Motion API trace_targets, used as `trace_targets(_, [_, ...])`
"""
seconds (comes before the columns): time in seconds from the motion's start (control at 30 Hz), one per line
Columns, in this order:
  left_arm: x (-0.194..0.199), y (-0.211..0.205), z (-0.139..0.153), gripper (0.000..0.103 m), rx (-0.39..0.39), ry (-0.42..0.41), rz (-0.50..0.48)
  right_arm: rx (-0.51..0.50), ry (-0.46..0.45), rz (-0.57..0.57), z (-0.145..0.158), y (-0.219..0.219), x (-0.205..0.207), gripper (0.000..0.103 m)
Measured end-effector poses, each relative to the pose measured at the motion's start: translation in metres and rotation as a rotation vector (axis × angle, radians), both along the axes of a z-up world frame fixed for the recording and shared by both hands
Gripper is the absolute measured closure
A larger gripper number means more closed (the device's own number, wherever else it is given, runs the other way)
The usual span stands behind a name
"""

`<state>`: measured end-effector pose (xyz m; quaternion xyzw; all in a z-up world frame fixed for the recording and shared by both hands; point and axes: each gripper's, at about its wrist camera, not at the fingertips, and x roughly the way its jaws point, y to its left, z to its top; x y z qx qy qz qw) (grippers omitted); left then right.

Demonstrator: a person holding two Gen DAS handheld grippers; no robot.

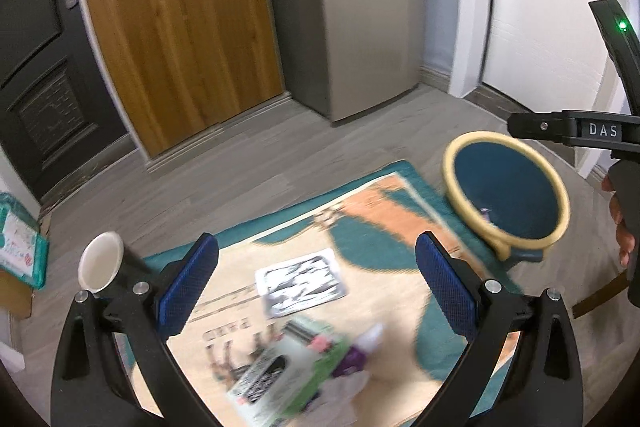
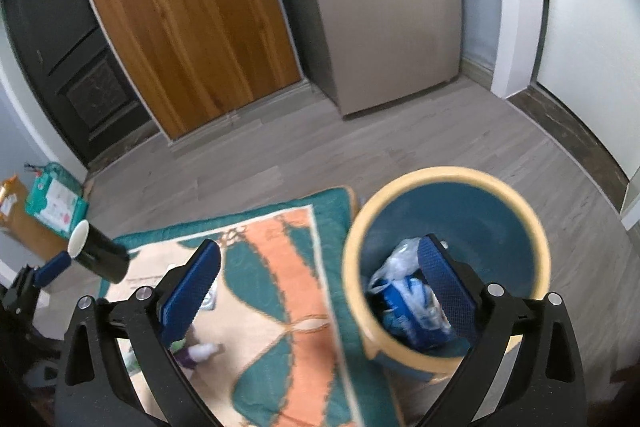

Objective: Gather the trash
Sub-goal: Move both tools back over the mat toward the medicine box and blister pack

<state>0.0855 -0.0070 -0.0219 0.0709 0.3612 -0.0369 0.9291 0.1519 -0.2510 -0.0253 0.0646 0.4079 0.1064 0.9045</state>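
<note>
Both grippers are wide open with nothing between the blue pads. The left gripper (image 1: 316,287) tilts downward, and so does the right gripper (image 2: 320,291). A hand (image 1: 622,223) grips the right one's handle.

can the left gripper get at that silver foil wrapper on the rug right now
Probably yes. The left gripper is open with nothing between its fingers, and the foil wrapper lies flat on the rug ahead of it, uncovered. The green carton lies nearer the camera, beside the wrapper, not on it.
</note>
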Motion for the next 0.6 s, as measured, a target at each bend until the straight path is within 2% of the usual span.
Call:
trace_targets(0.2, [-0.011, 0.044, -0.005, 0.006, 0.023, 0.015, 0.077, 0.033, 0.019, 0.014, -0.007, 0.038, -0.003, 0.005])
trace_targets(0.33, [-0.019, 0.065, -0.005, 0.006, 0.017, 0.018, 0.112, 0.122, 0.071, -0.019, -0.019, 0.056, -0.003, 0.005])
trace_targets(0.43, [-0.024, 0.073, -0.013, 0.006, 0.031, 0.033, 0.122, 0.149, 0.12, -0.039, -0.03, 0.069, -0.002, 0.005])
trace_targets(0.6, [-0.027, 0.091, -0.03, 0.006, 0.06, 0.079, 0.143, 0.127, 0.164, -0.019, -0.042, 0.089, -0.003, 0.005])
